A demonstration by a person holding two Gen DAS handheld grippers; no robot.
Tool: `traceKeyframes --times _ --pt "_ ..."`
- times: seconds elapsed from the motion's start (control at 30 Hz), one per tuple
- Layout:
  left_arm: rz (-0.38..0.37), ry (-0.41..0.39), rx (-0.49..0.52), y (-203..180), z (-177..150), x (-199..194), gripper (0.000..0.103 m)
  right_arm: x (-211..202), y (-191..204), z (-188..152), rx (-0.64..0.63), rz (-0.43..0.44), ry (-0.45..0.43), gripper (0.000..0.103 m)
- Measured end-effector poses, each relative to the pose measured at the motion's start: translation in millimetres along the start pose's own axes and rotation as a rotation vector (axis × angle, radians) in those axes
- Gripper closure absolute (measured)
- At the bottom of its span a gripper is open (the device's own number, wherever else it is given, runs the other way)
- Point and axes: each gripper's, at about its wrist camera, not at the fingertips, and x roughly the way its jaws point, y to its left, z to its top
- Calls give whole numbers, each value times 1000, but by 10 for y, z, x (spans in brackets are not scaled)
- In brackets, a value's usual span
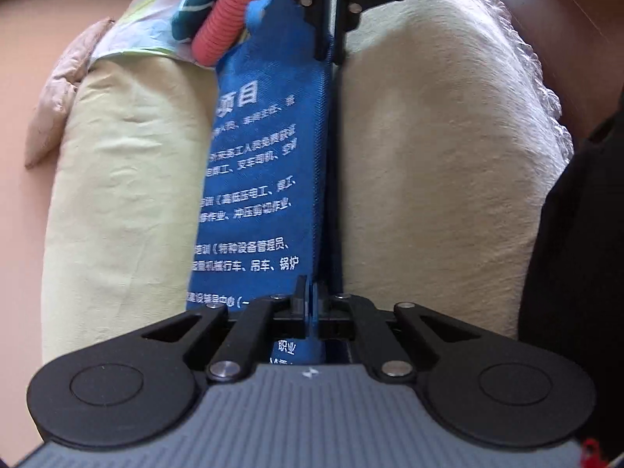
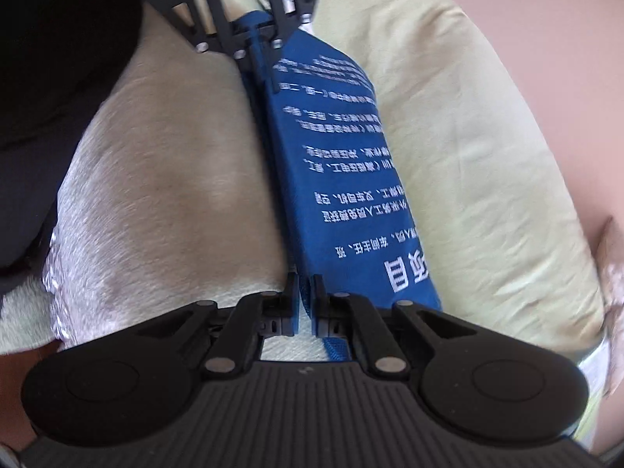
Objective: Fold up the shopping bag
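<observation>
A blue fabric shopping bag (image 1: 265, 179) with white printed characters hangs stretched edge-on between my two grippers, above soft bedding. My left gripper (image 1: 311, 292) is shut on the bag's near edge in the left wrist view. The right gripper (image 1: 331, 45) shows at the top of that view, pinching the bag's far end. In the right wrist view my right gripper (image 2: 306, 288) is shut on the blue shopping bag (image 2: 331, 163), and the left gripper (image 2: 255, 52) clamps its opposite end at the top. The bag's handles are hidden.
A cream fleece blanket (image 1: 436, 163) lies on one side of the bag and a pale green cushion (image 1: 124, 195) on the other. A coiled pink cord (image 1: 226, 15) hangs near the right gripper. A person's dark clothing (image 1: 585, 273) fills the right edge.
</observation>
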Motion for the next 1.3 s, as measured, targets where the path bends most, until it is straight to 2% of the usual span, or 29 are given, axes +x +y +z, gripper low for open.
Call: traceKeyframes --times 0.07,0.1,0.13,0.17,0.23,0.33,0.47,0.6,0.63,0.73,0.83,1.0,1.07,1.17,1.3 --pt "-25 -4 -8 54 0 -19 99 31 -68 22 29 21 9 99" --pt "-66 -11 -77 193 -10 -58 97 40 -102 21 39 36 11 99" --pt "-112 -20 -152 346 -22 -101 91 50 -136 21 49 52 14 99" --pt "-124 -26 -186 424 -27 -124 92 60 -170 20 59 67 16 99" --pt "-125 -65 -297 680 -17 -220 92 68 -218 15 70 90 15 99" --pt "-116 -97 -358 784 111 -161 93 78 -266 7 80 111 10 99" --pt "-145 -84 -390 718 288 30 95 75 -272 14 85 111 12 99" --pt "-207 -174 -455 905 182 -264 94 79 -273 35 125 110 15 99" --pt "-201 -185 -484 966 142 -306 94 78 -272 29 129 111 12 99" --pt "-176 -146 -558 1060 91 -209 95 80 -269 27 121 117 5 99" --pt "-205 -113 -527 894 181 -43 95 83 -313 38 136 131 7 99" --pt "-192 -86 -523 710 213 38 103 75 -369 51 190 119 24 97" --pt "-186 -75 -522 641 224 67 103 72 -417 39 249 101 36 88" --pt "-176 -59 -521 537 240 110 103 -37 -605 36 441 95 20 87" --pt "-167 -49 -512 453 253 138 103 -258 -948 -38 873 130 -117 87"
